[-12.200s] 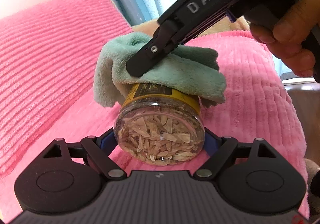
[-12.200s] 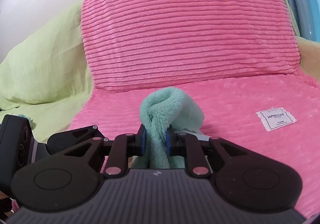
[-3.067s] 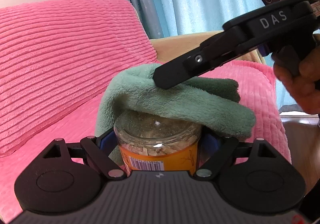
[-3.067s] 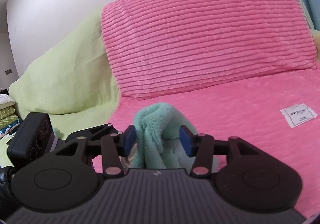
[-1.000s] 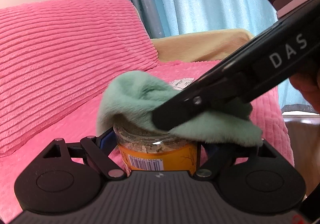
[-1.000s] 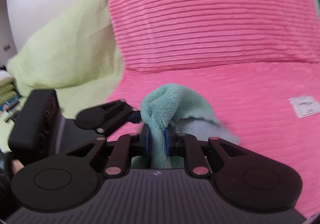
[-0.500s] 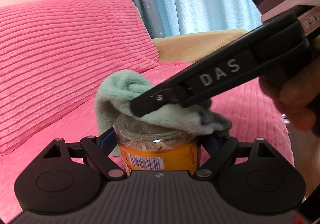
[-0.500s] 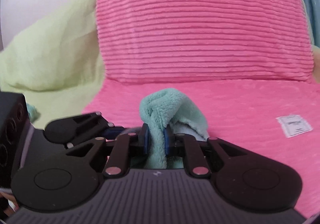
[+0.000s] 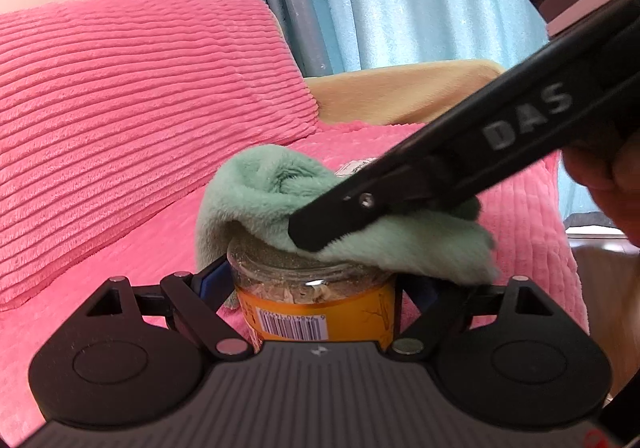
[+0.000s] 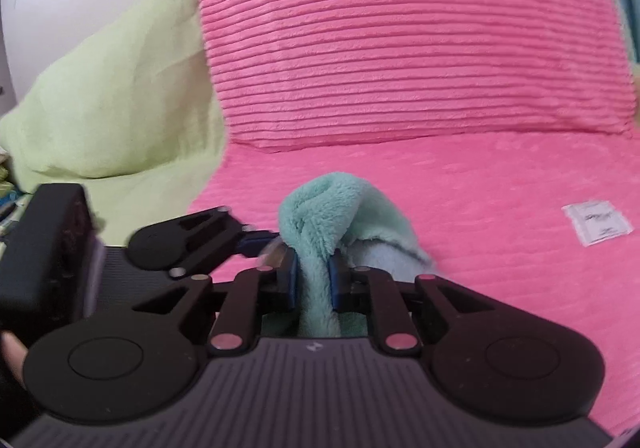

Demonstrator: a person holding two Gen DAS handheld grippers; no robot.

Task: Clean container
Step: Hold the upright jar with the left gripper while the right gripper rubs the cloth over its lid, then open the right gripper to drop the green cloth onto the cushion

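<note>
1. Left tongs (image 9: 316, 288): clenched on the jar (image 9: 316, 308), one blue pad on each side of its clear wall. The jar is held in front of the camera with its clear end outward, above the pink sofa seat (image 9: 140, 256); barcode and orange label face the camera. Whether it touches the seat cannot be told.
2. Right tongs (image 10: 314, 280): clenched on a fold of the green cloth (image 10: 320, 216). In the left view they come in from the upper right, tilted down, with the cloth bunched over the jar's outer end and draped to the right.
3. Risk, judged: the cloth is gripped by one narrow fold only. A hard rub could pull it out of the pads, leaving bare fingertips scraping the jar.
4. Risk, judged: sideways wiping force acts on the jar end far from the left pads. The smooth wall could twist or slide in the grip, and the jar could drop onto the seat.
5. Risk, judged: the cloth hides the contact patch, so some of the surface may go unwiped.
6. Pose: the hand (image 9: 608, 184) on the right tongs shows at the right edge, high and close. The right view shows the left tongs (image 10: 256, 238) crossing just beside the right ones, from the left.
7. Blur in the right view suggests motion.
</note>
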